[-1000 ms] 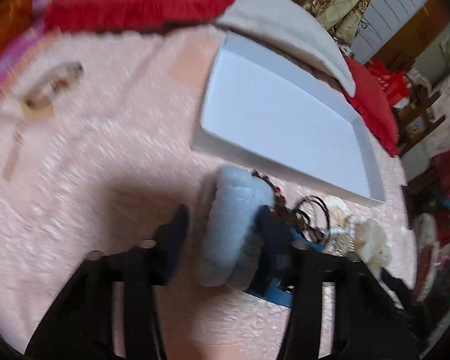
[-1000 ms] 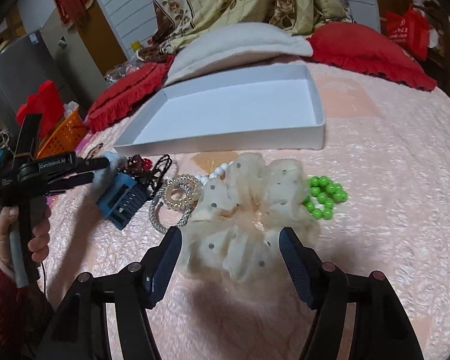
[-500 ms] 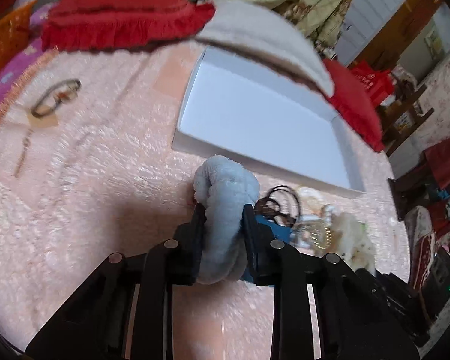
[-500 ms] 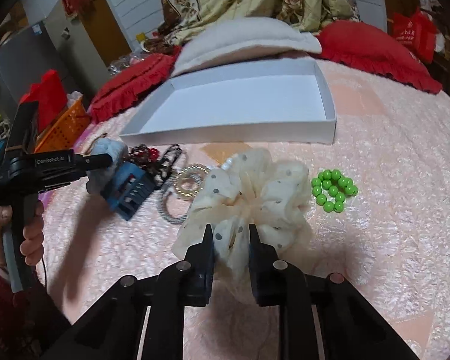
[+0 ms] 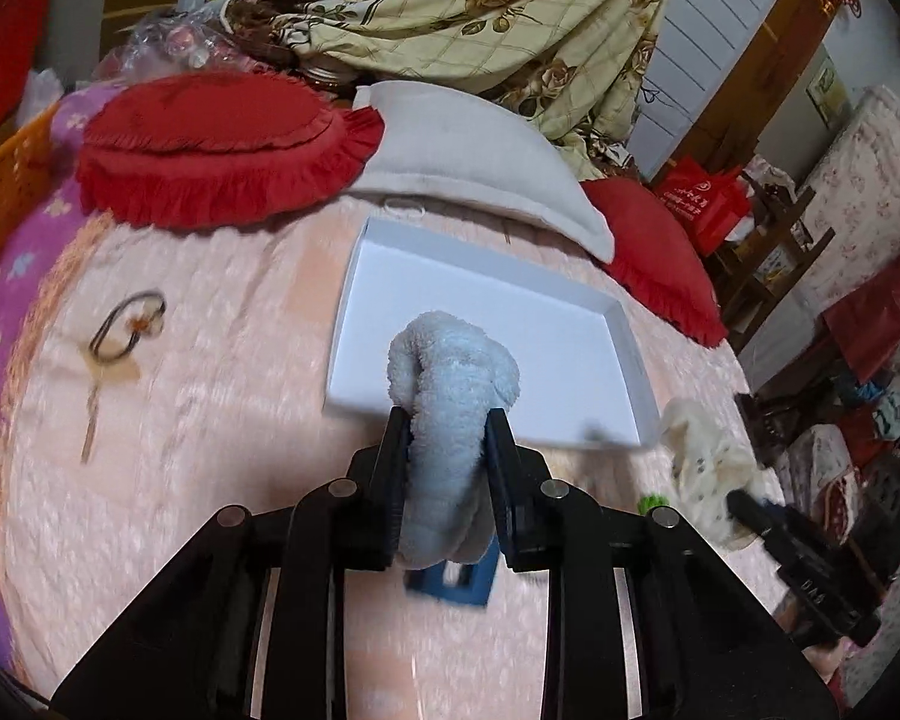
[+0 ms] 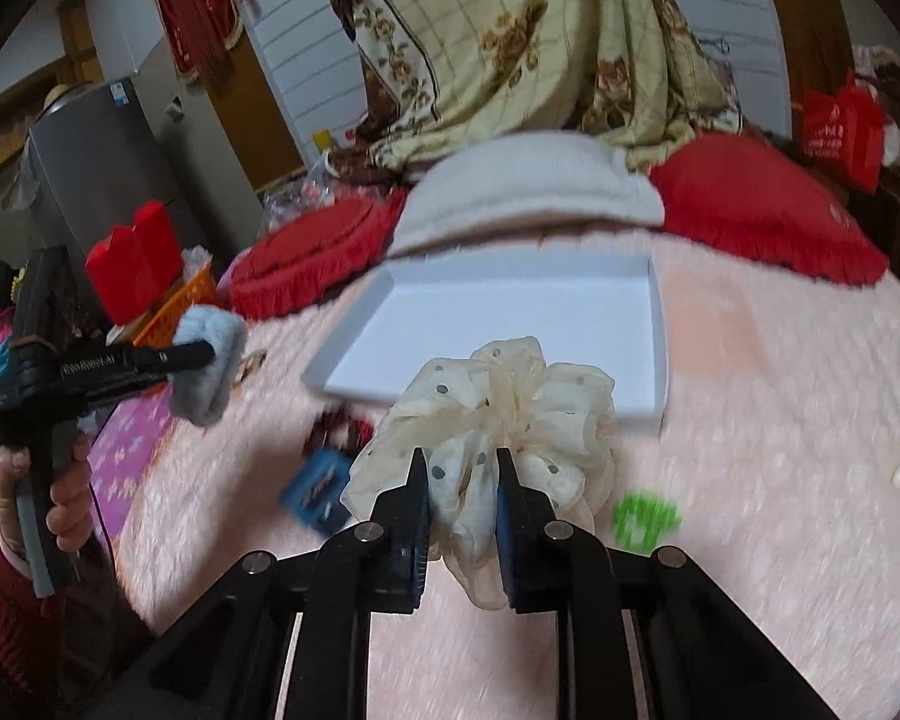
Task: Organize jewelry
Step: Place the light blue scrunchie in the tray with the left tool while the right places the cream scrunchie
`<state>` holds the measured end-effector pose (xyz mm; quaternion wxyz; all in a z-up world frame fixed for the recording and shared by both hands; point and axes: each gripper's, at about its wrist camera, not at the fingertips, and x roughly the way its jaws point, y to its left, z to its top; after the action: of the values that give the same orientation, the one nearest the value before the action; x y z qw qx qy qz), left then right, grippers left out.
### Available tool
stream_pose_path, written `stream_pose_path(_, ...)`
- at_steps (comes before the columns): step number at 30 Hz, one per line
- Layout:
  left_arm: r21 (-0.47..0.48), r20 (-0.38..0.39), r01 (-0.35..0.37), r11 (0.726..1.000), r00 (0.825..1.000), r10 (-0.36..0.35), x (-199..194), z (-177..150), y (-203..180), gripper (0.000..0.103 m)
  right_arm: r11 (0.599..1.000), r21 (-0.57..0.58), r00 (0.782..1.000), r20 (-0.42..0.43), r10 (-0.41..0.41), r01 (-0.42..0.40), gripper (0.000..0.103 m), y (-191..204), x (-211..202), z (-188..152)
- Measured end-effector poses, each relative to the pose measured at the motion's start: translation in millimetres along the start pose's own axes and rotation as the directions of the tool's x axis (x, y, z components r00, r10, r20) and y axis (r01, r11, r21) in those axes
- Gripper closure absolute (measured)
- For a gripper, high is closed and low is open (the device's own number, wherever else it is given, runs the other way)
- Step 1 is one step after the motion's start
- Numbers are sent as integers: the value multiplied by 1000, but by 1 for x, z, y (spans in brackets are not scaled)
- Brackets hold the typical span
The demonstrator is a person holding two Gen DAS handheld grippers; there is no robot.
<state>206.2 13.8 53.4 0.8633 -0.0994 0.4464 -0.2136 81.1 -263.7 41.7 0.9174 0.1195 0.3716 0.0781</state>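
My left gripper [image 5: 447, 420] is shut on a fluffy pale-blue scrunchie [image 5: 453, 372], lifted off the pink bedspread in front of the shallow white box [image 5: 621, 324]. The right wrist view shows that same left gripper [image 6: 210, 351] with the blue scrunchie [image 6: 207, 372] at the left. My right gripper [image 6: 463, 461] is shut on a cream dotted scrunchie [image 6: 498, 396], also raised above the bed before the white box [image 6: 659, 324]. A blue claw clip [image 6: 318, 483], a green bead bracelet [image 6: 645, 519] and dark tangled pieces lie below on the bedspread.
Red cushions [image 5: 222, 144] and a white pillow [image 5: 474, 150] lie behind the box. A hair tie with a charm [image 5: 129, 327] rests at the far left of the bed. An orange basket [image 6: 177, 300] stands beside the bed. A person's hand [image 6: 60, 498] holds the left gripper's handle.
Both grippers closed on their scrunchies and then lifted them off the bedspread. The other jewelry stays down on the bed.
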Motion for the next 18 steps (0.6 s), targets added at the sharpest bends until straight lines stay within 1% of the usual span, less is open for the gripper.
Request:
stream_pose_path(2,11,-12,-13,1000,1000,13,17,17,-5,80,999,-18,999,20,-26,26,85,-4,11,21)
stream_pose_path(4,15,-35,-23,1000,999,23,38,33,-7,80,999,-24,999,22,-47,48,85,-11,29,40)
stream_pose_path(6,24,-58,-44,999,997,46,65,52,-9,80,998,-13,998,-3,-59,59,85,-24,54,58)
stream_pose_path(7,29,-60,-54,998,997,55,72,57,-9,80,998,-2,998,-24,-66,66,85,-31,70,66)
stream_pose_path(9,40,-68,-94,995,993,96,99,73,-6,80,996,17,994,-58,-90,91,85,-48,94,77)
stream_pose_path(13,10,-92,-118,993,989,118,138,89,10,79,989,26,983,-117,-142,145,85,-74,136,94)
stream_pose_path(17,-10,-112,-131,991,985,129,171,102,25,73,986,24,976,-151,-160,165,85,-93,167,105)
stream_pose_path(18,-7,-116,-139,990,984,137,176,104,27,68,986,24,974,-157,-161,167,85,-96,173,107)
